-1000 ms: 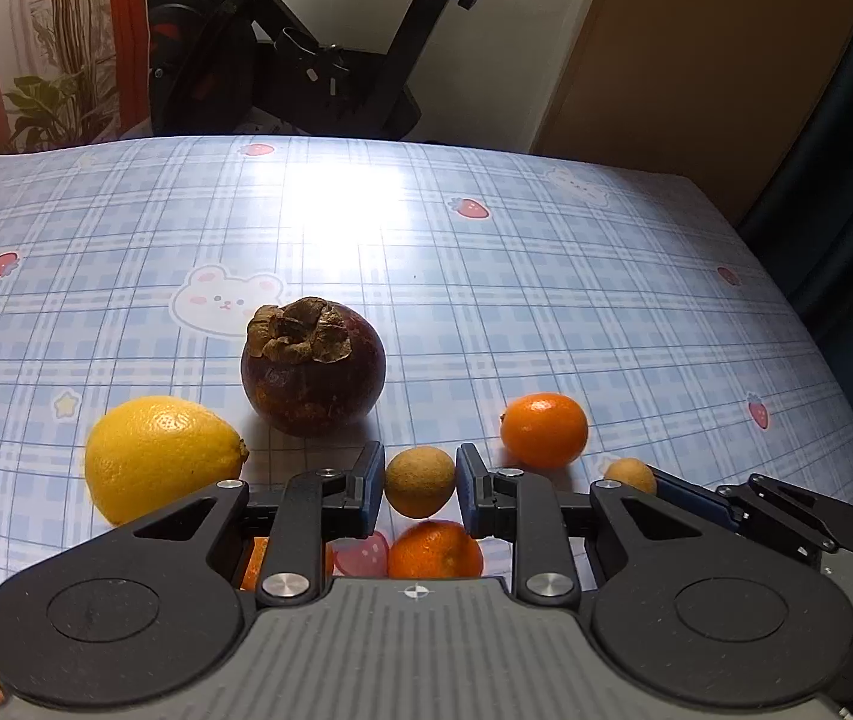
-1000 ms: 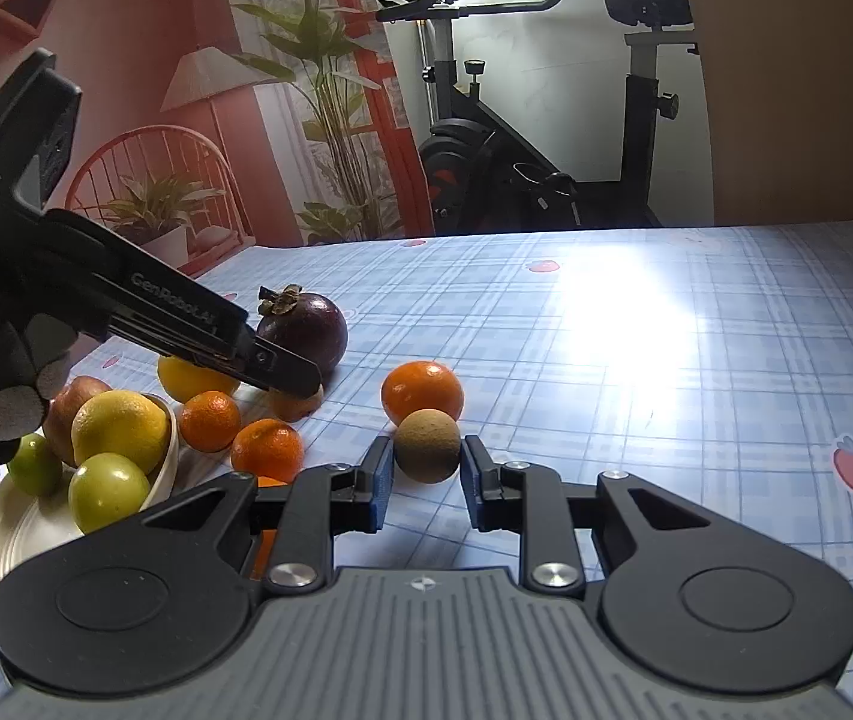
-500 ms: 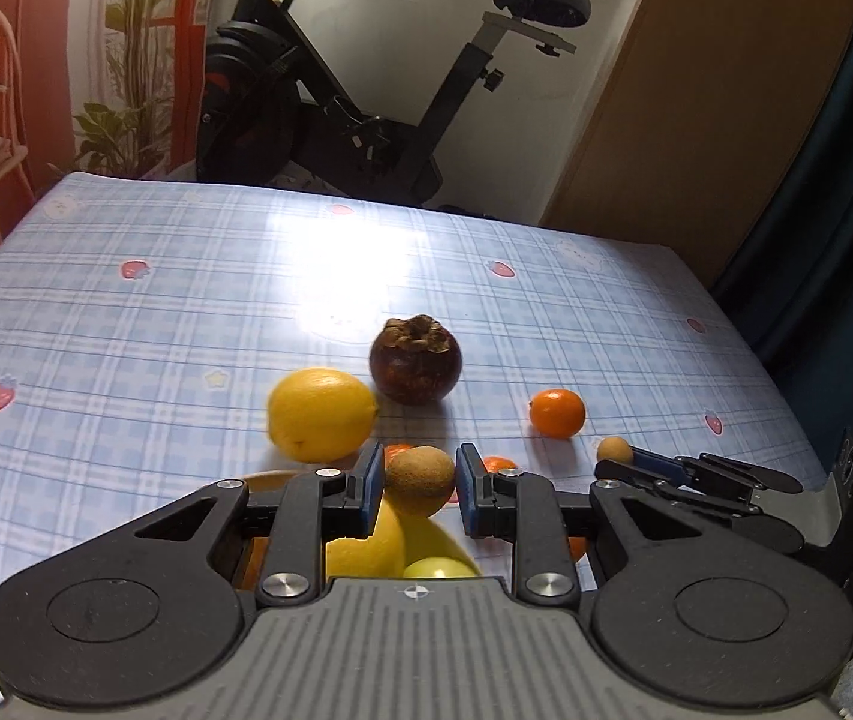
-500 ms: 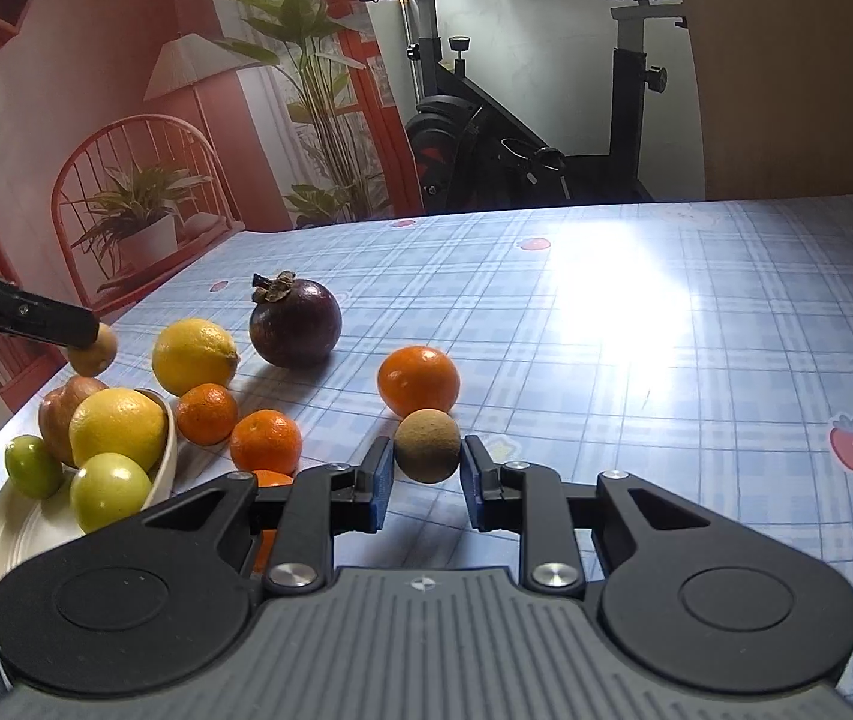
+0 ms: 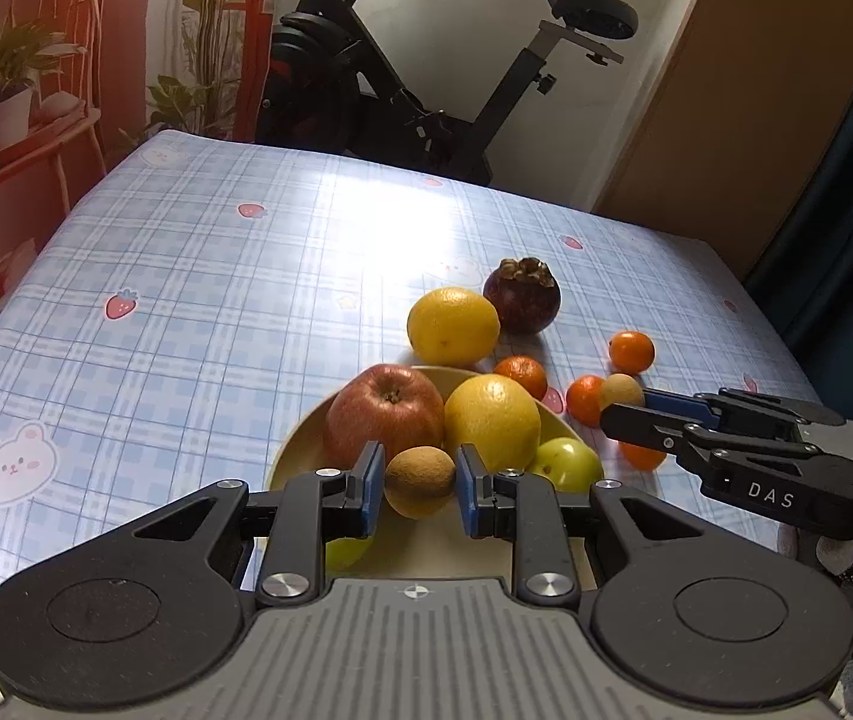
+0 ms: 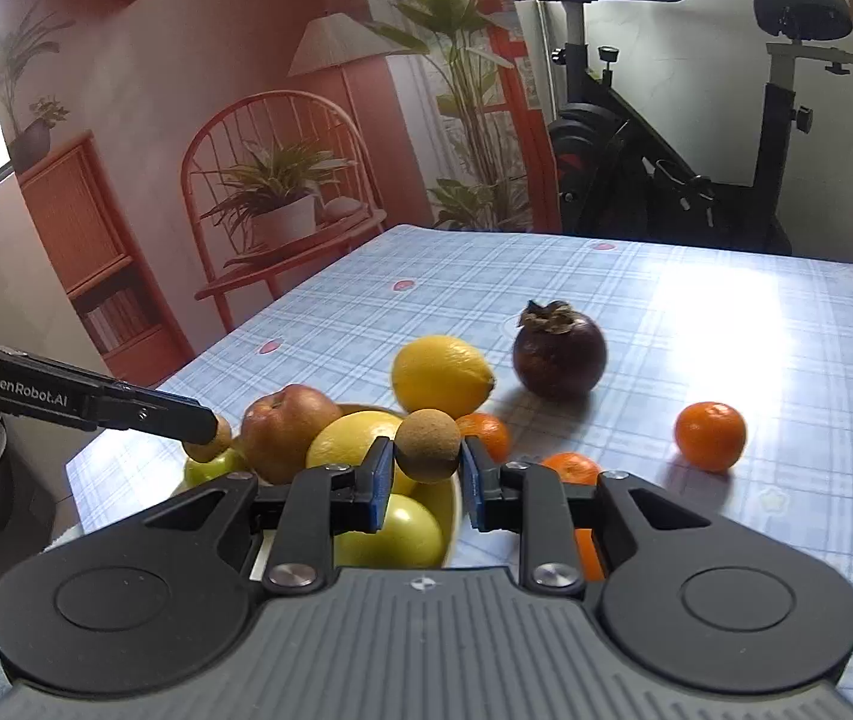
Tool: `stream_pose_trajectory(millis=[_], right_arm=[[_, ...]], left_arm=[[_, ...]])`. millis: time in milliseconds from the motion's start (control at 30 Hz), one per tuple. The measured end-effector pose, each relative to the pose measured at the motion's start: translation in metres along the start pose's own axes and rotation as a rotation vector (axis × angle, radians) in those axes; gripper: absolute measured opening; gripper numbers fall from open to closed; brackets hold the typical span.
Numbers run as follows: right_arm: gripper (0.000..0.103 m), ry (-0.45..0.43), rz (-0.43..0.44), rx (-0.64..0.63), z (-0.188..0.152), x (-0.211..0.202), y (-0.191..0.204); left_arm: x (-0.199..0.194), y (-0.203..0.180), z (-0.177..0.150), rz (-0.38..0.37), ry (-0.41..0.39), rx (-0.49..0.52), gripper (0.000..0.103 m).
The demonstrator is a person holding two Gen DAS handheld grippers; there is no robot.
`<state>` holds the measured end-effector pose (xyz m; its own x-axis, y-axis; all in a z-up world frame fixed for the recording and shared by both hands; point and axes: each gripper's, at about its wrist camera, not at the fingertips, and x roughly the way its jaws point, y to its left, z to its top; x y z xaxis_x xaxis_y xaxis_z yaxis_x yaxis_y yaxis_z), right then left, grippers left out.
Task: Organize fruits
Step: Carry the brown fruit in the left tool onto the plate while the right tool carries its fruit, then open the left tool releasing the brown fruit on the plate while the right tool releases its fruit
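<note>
My left gripper (image 5: 419, 483) is shut on a small brown longan (image 5: 419, 481) and holds it over the near side of the yellow bowl (image 5: 300, 438). The bowl holds a red apple (image 5: 387, 411), a yellow citrus (image 5: 491, 417) and green fruits (image 5: 567, 463). My right gripper (image 6: 427, 468) is shut on another brown longan (image 6: 428, 446) above the bowl's right edge (image 6: 455, 501); it also shows in the left wrist view (image 5: 621, 391). A lemon (image 5: 452, 326), a mangosteen (image 5: 521, 295) and several tangerines (image 5: 631, 351) lie on the table beyond the bowl.
The table has a blue plaid cloth (image 5: 198, 276). An exercise bike (image 5: 426, 84) stands behind the far edge. A red chair with potted plants (image 6: 282, 204) stands past the left edge. The bowl sits near the table's front left corner.
Both grippers have carried their longans leftward, from above the loose fruits to over the bowl. The left gripper rose and pulled back; the right one swung left towards the bowl.
</note>
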<state>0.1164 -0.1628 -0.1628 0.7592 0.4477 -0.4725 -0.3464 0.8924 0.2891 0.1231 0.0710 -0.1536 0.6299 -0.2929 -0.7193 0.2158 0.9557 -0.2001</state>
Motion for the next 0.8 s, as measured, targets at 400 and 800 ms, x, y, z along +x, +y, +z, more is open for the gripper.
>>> stream_pose_trajectory(millis=[400, 800], right_arm=[[0.026, 0.165, 0.062, -0.112, -0.015, 0.036, 0.054], [0.026, 0.228, 0.078, -0.234, -0.011, 0.084, 0.074]], left_arm=[[-0.001, 0.012, -0.034, 0.022, 0.051, 0.05, 0.027], [0.008, 0.024, -0.033, 0.09, 0.046, 0.07, 0.025]])
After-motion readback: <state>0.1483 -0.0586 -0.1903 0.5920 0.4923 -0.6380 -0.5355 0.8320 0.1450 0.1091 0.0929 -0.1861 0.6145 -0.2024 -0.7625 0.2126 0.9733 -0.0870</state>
